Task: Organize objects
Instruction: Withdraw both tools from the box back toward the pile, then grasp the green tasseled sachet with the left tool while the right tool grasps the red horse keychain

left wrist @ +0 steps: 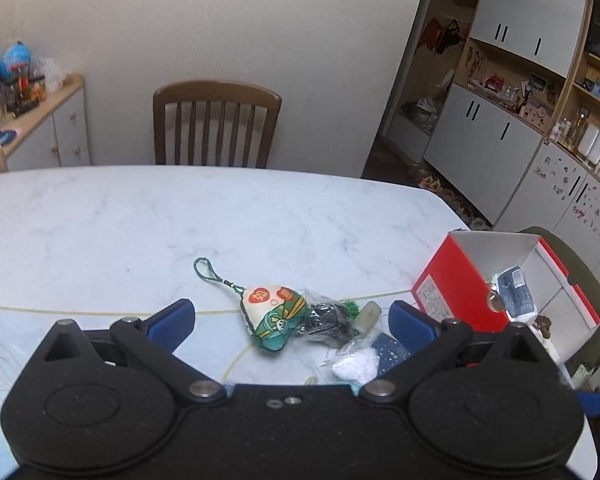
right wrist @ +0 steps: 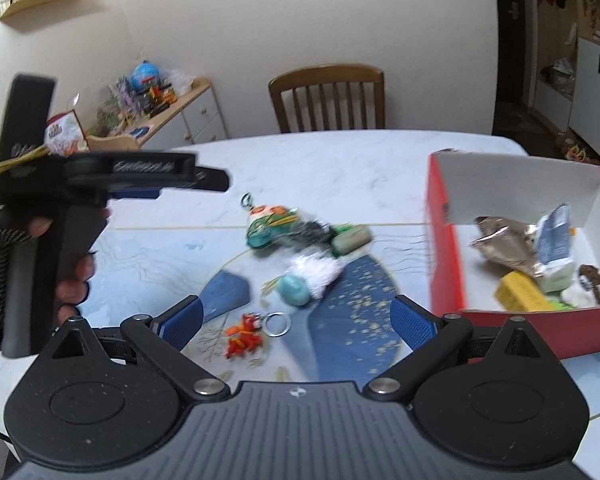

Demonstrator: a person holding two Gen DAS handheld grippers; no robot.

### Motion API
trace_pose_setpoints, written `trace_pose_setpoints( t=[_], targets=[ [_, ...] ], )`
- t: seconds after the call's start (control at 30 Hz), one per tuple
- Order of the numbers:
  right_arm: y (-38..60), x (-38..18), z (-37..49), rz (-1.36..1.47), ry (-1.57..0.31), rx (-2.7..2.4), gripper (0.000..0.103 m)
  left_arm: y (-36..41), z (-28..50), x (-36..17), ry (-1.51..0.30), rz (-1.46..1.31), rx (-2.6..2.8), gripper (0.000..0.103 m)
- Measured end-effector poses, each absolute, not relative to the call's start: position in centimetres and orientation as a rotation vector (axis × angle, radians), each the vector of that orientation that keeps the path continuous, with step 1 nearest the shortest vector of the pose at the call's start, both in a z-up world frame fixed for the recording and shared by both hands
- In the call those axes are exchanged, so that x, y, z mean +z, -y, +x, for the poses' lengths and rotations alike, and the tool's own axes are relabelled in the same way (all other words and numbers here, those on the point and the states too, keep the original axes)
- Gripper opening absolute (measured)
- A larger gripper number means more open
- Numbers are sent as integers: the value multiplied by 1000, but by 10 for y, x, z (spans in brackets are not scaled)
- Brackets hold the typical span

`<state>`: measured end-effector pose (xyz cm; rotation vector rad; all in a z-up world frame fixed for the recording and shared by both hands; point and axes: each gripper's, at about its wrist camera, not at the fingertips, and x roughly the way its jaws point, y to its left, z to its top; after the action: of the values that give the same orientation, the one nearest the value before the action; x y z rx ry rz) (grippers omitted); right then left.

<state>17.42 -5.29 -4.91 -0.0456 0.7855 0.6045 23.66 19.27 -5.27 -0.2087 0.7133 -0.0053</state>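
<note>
Right gripper [right wrist: 296,318] fingers wide above a fox keyring [right wrist: 245,339]; left gripper [left wrist: 291,317] likewise wide, level, empty.

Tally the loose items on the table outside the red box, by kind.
Fabric sachet charm: 1
Black bagged item: 1
Pale green tube: 1
White fluffy item: 1
Teal egg: 1
Red-orange keychain: 1
Total: 6

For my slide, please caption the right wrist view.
Open right gripper above trinkets beside red box on table.
</note>
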Motion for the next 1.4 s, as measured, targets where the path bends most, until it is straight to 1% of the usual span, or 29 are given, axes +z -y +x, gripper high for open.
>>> trace_pose_setpoints(
  t=[0.5, 0.7, 0.87, 0.93, 0.97, 1.07, 1.13, 1.27, 1.37, 1.4],
  targets=[
    [-18, -109, 181, -200, -875, 601, 100, -220, 305, -111, -833, -267, 7, 102],
    [-40, -131, 186, -244, -914, 633, 99, -232, 322, -130, -867, -355, 4, 97],
    [-59, -146, 190, -275, -938, 655, 92, -234, 328, -144, -895, -389, -23, 90],
    [-63, -150, 191, -278, -954, 665, 86, -234, 329, -148, -902, -399, -28, 89],
    [-64, -152, 191, -282, -960, 670, 85, -234, 330, -150, -906, -404, -28, 89],
    [-68, -156, 192, -295, -965, 673, 78, -237, 332, -154, -914, -431, -32, 83],
    [-69, -158, 193, -296, -971, 667, 68, -238, 333, -156, -916, -436, -30, 78],
    [-69, -161, 196, -300, -981, 656, 62, -240, 331, -158, -908, -456, -41, 75],
    [-69, -161, 195, -312, -972, 650, 57, -242, 331, -159, -896, -487, -66, 67],
    [-70, -160, 195, -316, -970, 647, 55, -243, 331, -159, -896, -493, -69, 62]
  ],
)
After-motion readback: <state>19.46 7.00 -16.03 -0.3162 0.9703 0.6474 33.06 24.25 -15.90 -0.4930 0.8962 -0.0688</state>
